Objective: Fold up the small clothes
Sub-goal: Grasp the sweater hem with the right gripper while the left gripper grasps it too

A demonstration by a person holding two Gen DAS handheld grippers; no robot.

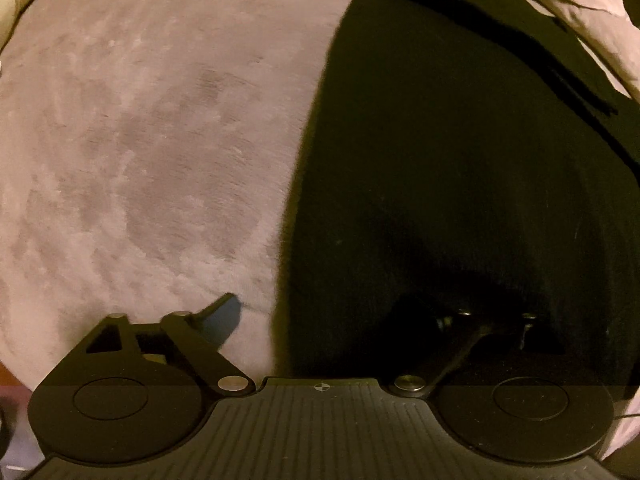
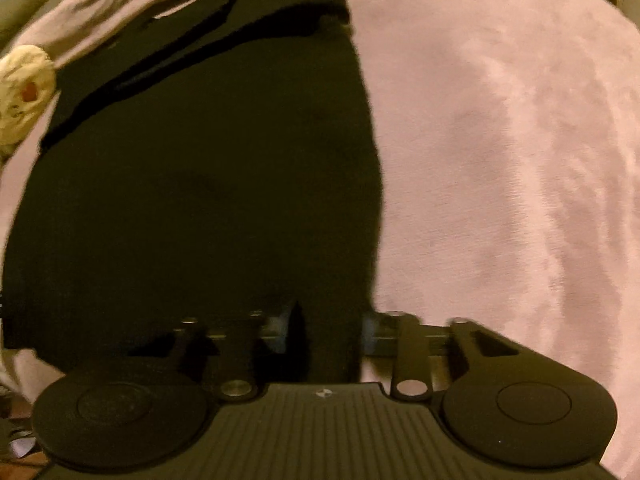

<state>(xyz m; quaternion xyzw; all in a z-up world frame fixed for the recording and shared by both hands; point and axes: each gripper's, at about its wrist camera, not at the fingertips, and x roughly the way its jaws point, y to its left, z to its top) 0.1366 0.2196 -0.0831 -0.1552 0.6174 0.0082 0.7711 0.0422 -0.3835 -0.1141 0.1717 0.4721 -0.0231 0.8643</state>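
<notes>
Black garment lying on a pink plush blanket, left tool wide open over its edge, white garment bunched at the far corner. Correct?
One slip: the blanket and open left tool are right, but the bunched thing at the far corner is a cream plush item with a red spot, seen in the right wrist view, not a white garment. The black garment lies on the pink blanket as said.

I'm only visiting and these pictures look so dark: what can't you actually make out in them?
- Left view: the left gripper's right-hand finger is lost against the black garment.
- Right view: the right gripper's grip is blurred and dark; whether it pinches cloth is unclear.
- Both views: the garment's type; edges cut it off.
- Right view: the cream object is cropped.
</notes>
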